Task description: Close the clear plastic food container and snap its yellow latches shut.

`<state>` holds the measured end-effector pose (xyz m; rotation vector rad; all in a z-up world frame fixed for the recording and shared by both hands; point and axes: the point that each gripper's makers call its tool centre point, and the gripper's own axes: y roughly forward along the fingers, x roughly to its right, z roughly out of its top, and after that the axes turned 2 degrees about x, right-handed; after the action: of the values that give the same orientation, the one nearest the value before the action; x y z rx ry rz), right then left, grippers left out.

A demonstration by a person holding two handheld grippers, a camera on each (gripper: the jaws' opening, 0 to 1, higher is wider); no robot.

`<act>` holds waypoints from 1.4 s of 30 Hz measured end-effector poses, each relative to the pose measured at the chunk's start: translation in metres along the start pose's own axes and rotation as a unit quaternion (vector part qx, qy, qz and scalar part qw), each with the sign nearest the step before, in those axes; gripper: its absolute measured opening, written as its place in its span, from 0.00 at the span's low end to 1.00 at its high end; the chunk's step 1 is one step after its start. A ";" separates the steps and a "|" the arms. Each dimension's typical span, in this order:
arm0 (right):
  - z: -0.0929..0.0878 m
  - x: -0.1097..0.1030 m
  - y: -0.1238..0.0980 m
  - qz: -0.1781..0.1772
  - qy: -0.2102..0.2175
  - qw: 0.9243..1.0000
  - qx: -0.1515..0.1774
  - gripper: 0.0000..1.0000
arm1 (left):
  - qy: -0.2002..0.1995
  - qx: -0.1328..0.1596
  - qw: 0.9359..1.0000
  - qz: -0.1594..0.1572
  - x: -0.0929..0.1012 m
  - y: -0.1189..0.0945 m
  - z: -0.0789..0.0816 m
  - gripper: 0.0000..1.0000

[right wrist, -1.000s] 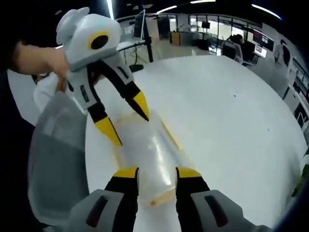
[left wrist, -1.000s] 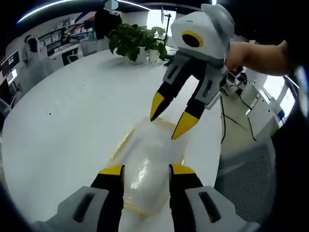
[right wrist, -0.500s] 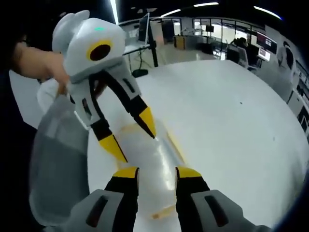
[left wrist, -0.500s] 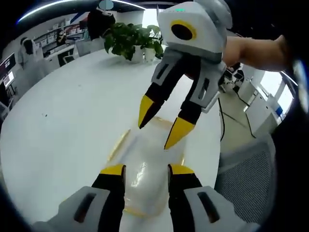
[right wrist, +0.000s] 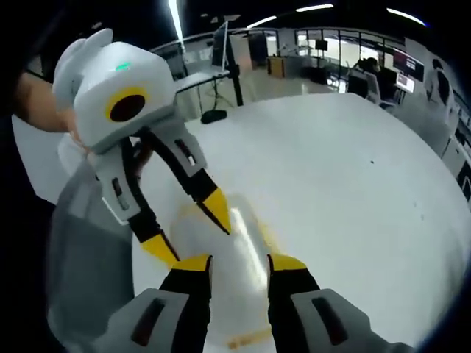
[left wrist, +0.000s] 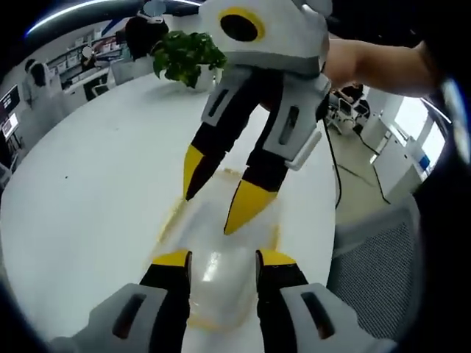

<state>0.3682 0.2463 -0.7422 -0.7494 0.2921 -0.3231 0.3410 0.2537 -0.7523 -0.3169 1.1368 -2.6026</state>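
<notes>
The clear plastic food container (left wrist: 221, 261) lies on the white round table (left wrist: 96, 176), its lid down, with yellow latches along its edges (left wrist: 171, 215). My left gripper (left wrist: 221, 259) is open, its yellow-tipped jaws straddling the container's near end. The right gripper (left wrist: 218, 193) reaches in from above, open, tips just over the lid. In the right gripper view the same container (right wrist: 235, 243) lies between my right gripper's (right wrist: 239, 263) open jaws, and the left gripper (right wrist: 188, 228) points down at it from the left, held by a hand.
A potted green plant (left wrist: 184, 59) stands at the table's far side. A grey mesh chair (left wrist: 375, 272) sits by the table edge, also seen as a grey chair back (right wrist: 88, 265). Office desks and monitors lie beyond.
Both grippers have drawn closer together over the container; each looms larger in the other's view and their tips now nearly meet above the lid.
</notes>
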 end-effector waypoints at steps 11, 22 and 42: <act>0.000 0.012 0.006 -0.014 0.006 1.000 0.003 0.34 | 0.060 -0.026 0.998 0.018 0.011 0.002 -0.010 0.40; -0.001 0.014 0.016 0.003 0.009 1.000 -0.006 0.42 | 0.091 -0.022 0.995 0.036 0.014 0.006 -0.005 0.47; -0.012 0.014 0.031 0.075 -0.009 0.994 -0.075 0.49 | 0.129 -0.037 0.990 0.031 0.017 0.014 -0.006 0.48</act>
<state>0.3820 0.2554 -0.7744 -0.8728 0.3566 -0.1528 0.3258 0.2435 -0.7651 0.0418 1.3059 -2.6061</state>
